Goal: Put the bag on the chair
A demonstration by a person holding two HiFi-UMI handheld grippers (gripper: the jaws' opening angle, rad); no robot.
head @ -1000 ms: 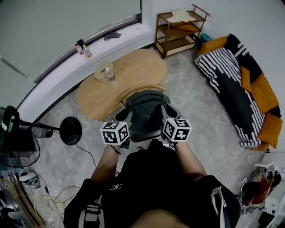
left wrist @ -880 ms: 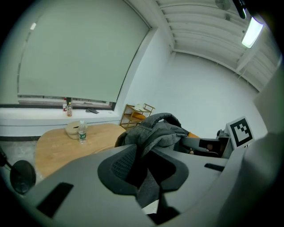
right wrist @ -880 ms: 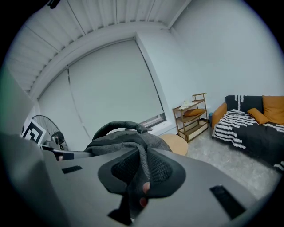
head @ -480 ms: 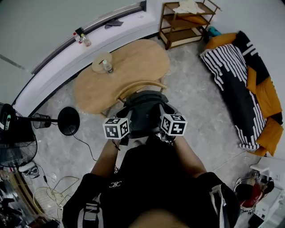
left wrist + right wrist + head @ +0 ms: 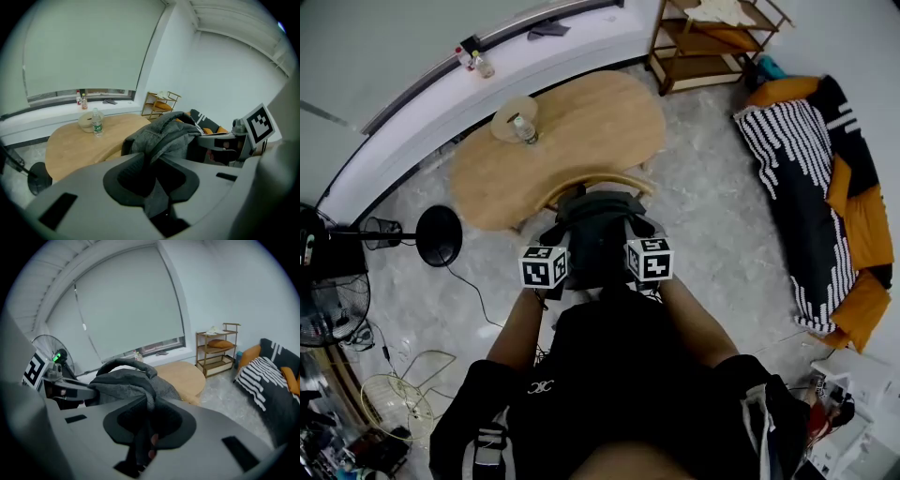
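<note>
A dark grey bag hangs between my two grippers, directly over the wooden chair tucked against the table. My left gripper holds its left side and my right gripper its right side; in the head view their marker cubes hide the jaws. In the left gripper view the left gripper is shut on a fold of the bag. In the right gripper view the right gripper is shut on a dark strap of the bag. The chair seat is hidden under the bag.
An oval wooden table with a water bottle stands just beyond the chair. A fan's black base and floor cables lie to the left. A wooden shelf and a striped sofa are at the right.
The two grippers have drawn closer together, the right one shifting left, and the bag between them looks narrower. The head camera has moved forward over the chair.
</note>
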